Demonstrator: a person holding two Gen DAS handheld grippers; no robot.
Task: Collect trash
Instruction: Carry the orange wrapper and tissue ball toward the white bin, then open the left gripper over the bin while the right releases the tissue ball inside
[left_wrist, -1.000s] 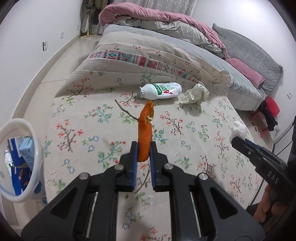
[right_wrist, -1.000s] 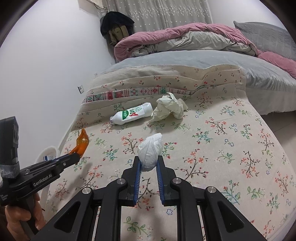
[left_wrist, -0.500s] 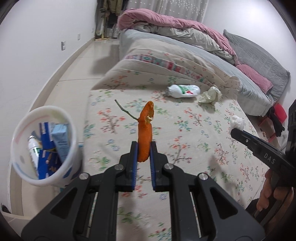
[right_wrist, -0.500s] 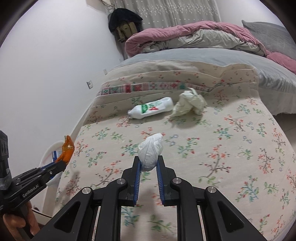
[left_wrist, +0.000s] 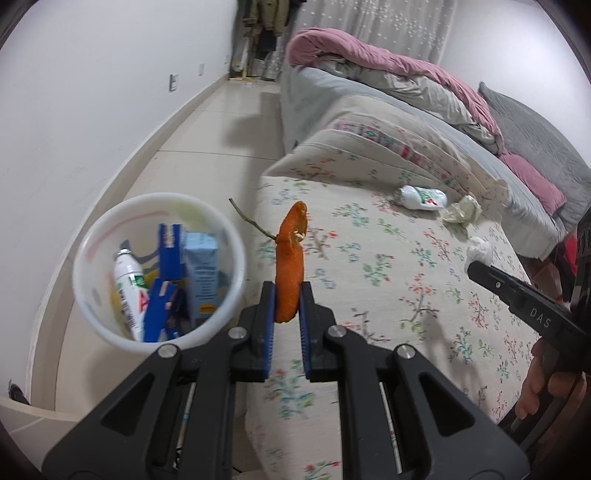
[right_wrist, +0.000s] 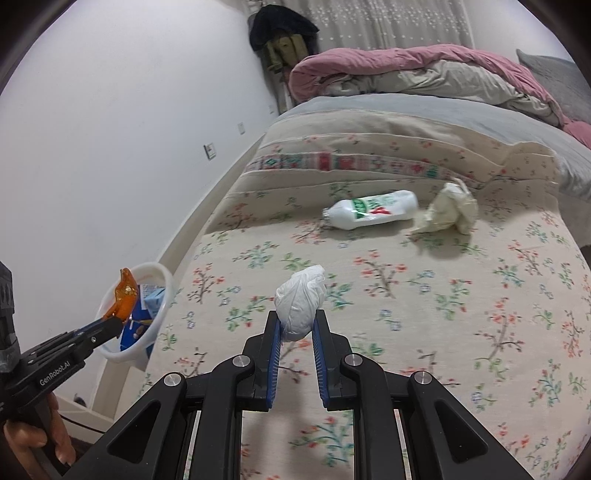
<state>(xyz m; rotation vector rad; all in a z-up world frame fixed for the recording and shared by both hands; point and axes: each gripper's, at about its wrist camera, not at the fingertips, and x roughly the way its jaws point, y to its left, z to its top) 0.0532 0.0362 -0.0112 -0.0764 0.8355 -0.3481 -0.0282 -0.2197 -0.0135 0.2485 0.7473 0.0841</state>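
Fingers (left_wrist: 286, 301) clamped on orange peel (left_wrist: 290, 266) now reach the white bin (left_wrist: 159, 273), formerly farther left.

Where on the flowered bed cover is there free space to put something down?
The flowered bed cover is bare between the white plastic bottle, the crumpled beige paper and its near edge. The white round bin beside the bed is crowded with cartons.

Both tongs tilt downward, the left tongs (left_wrist: 287, 295) clamped on an orange peel (left_wrist: 289, 264) and the right tongs (right_wrist: 297, 325) clamped on a white wad (right_wrist: 301, 304), each handle gripped by a hand (right_wrist: 35, 441) at the frame's edge.
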